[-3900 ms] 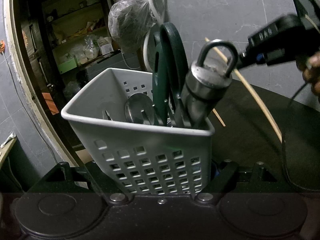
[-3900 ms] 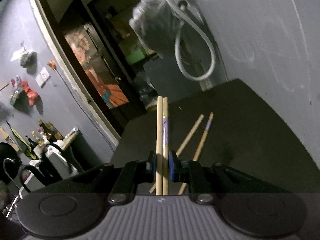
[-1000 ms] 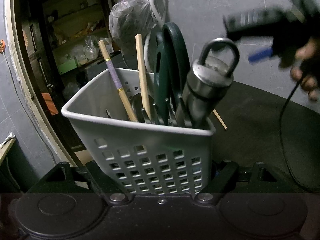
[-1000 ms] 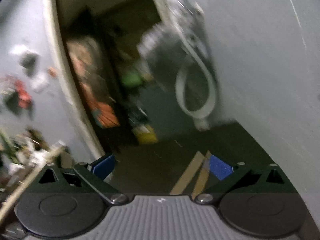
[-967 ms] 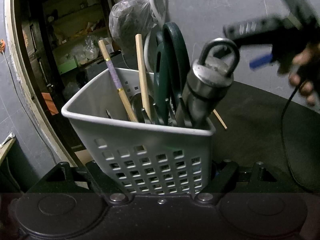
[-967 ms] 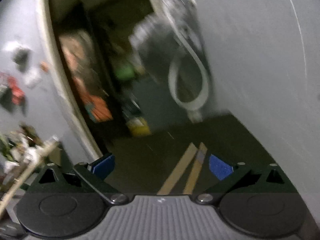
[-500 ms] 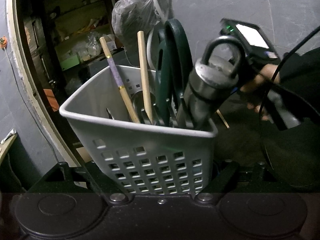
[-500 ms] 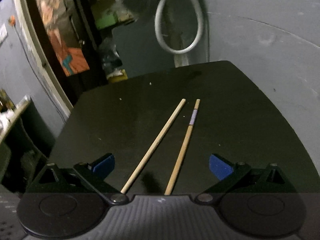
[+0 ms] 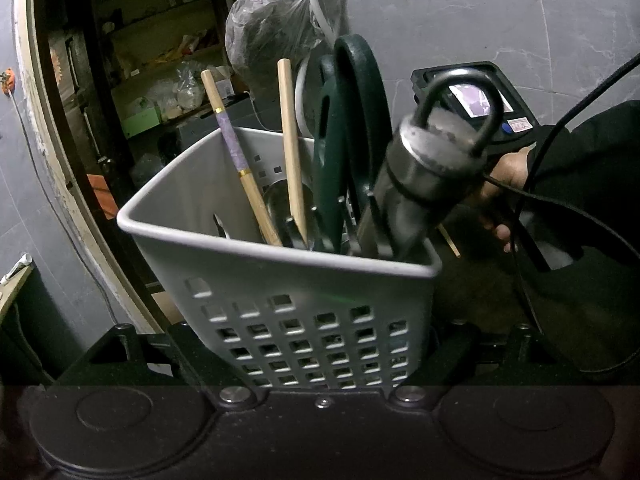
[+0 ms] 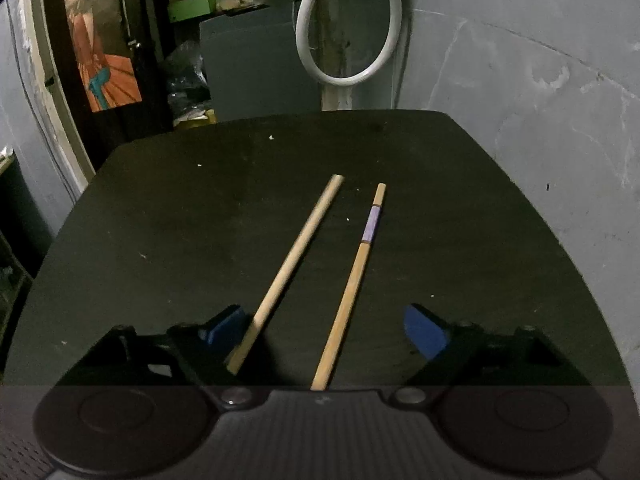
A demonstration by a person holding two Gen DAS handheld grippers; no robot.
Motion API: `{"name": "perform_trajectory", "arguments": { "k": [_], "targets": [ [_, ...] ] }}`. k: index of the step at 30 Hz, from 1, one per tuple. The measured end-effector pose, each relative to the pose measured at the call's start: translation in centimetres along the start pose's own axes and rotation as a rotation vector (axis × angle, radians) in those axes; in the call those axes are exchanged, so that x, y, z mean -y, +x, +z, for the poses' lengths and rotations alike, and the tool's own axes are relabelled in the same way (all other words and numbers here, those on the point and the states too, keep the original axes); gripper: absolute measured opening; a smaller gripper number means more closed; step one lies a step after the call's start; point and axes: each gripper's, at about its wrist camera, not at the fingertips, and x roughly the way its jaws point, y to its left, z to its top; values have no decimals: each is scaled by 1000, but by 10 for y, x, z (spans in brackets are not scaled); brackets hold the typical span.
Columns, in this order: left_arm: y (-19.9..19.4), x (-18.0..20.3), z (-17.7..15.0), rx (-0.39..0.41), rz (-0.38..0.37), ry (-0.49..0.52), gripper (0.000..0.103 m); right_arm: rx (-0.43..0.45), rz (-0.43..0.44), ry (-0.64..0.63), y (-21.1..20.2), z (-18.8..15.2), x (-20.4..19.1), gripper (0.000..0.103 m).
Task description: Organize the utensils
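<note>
Closing right gripper (image 10: 326, 330) lowered, chopsticks (image 10: 352, 284) nearer

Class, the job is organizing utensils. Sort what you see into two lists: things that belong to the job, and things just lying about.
Belongs to the job:
basket
chopsticks in basket
scissors
chopsticks on table
left gripper
right gripper, jaws closing around the table pair

Just lying about:
hose
plastic bag
poster
</note>
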Motion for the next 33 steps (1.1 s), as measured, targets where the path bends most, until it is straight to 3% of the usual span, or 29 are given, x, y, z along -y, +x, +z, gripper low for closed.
{"name": "perform_trajectory", "arguments": {
  "k": [7,10,12,15,26,33],
  "targets": [
    [0,-1,0,0,-1,0,87,-1,8,-14,-5,-2,0,75],
    [1,-1,0,0,0,1,87,-3,13,-22,-8,-1,-1,64],
    [1,-1,0,0,-1,2,87,-3,24,-37,-12,-1,-1,40],
    [2,-1,0,0,-1,5,87,-13,39,-57,-16,-2,1,17],
    [2,-1,-2,8,-5,15,87,-49,103,-113,-48,-33,20,14],
    [2,-2,-2,9,-11,21,87,-85,163,-217,-87,-67,35,14]
  ]
}}
